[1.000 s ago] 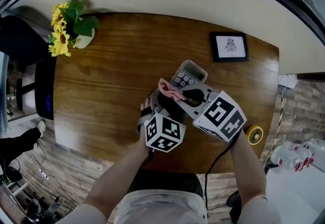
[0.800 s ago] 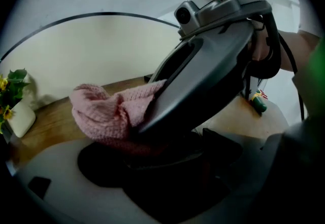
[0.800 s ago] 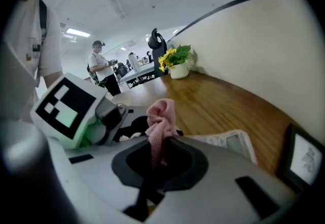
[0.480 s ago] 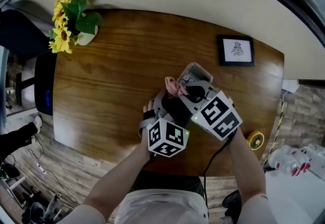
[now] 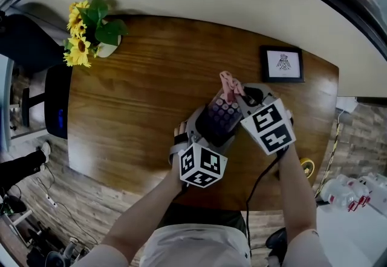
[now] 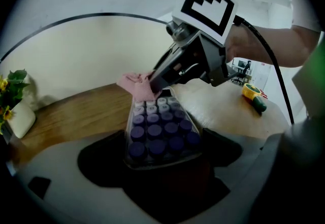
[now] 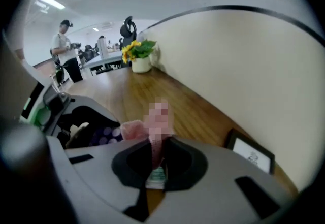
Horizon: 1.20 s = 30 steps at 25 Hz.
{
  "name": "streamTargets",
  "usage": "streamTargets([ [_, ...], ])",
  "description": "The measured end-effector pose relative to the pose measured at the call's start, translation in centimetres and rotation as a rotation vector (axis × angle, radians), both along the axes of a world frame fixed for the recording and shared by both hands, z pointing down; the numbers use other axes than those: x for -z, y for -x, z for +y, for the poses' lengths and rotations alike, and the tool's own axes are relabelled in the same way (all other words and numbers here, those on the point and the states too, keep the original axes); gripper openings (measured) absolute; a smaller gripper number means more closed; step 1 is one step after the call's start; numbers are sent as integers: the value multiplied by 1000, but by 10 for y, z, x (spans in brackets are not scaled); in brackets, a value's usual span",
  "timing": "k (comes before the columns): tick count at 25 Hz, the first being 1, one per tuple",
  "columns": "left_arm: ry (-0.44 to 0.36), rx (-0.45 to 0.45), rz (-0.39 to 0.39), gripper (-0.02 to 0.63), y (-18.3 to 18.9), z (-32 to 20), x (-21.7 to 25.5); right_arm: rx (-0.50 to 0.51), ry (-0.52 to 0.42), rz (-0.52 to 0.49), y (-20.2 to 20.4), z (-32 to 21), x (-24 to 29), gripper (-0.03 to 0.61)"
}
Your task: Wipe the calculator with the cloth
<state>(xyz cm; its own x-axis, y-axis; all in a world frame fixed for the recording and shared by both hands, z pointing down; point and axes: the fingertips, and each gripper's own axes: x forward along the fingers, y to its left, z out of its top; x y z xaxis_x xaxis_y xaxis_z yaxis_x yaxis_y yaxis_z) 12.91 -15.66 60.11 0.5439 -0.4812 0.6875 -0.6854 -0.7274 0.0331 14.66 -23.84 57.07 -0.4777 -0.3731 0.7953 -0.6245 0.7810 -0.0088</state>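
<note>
The calculator, with its rows of purple keys, is held off the wooden table by my left gripper, which is shut on its near end. The pink cloth is pinched in my right gripper and touches the calculator's far end. In the left gripper view the cloth lies over the top rows of keys, under the right gripper. The right gripper view has the cloth bunched between the right gripper's jaws, partly under a mosaic patch, with the keys to the left.
A white pot of sunflowers stands at the table's far left corner. A framed picture lies at the far right. A yellow tape measure sits by the near right edge. A black chair is left of the table. A person stands far off.
My right gripper has carried the cloth along the calculator, from the near keys to its far end. The purple keys now show uncovered. The left gripper has kept its hold.
</note>
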Motion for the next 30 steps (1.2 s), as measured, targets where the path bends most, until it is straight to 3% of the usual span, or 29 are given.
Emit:
streamTargets([
  [4,-5,0,1,480,1,-1,-1,-153,-49,6,-36,-28,17,23],
  [7,2,-1,-1,480,1,-1,-1,-207,-59,-103,-38,-29,45,23],
  [11,3,-3,0,480,1,-1,0,-38,57,-261,10,22,59,23],
  [15,1,-3,0,480,2,0,0,170,206,-276,53,88,30,23],
  [17,-1,-4,0,480,1,0,0,227,253,-270,63,107,16,23],
  [22,-2,-5,1,480,1,-1,-1,226,254,-244,57,102,1,24],
  [30,-1,-9,0,480,0,0,-1,73,151,-157,10,44,0,22],
])
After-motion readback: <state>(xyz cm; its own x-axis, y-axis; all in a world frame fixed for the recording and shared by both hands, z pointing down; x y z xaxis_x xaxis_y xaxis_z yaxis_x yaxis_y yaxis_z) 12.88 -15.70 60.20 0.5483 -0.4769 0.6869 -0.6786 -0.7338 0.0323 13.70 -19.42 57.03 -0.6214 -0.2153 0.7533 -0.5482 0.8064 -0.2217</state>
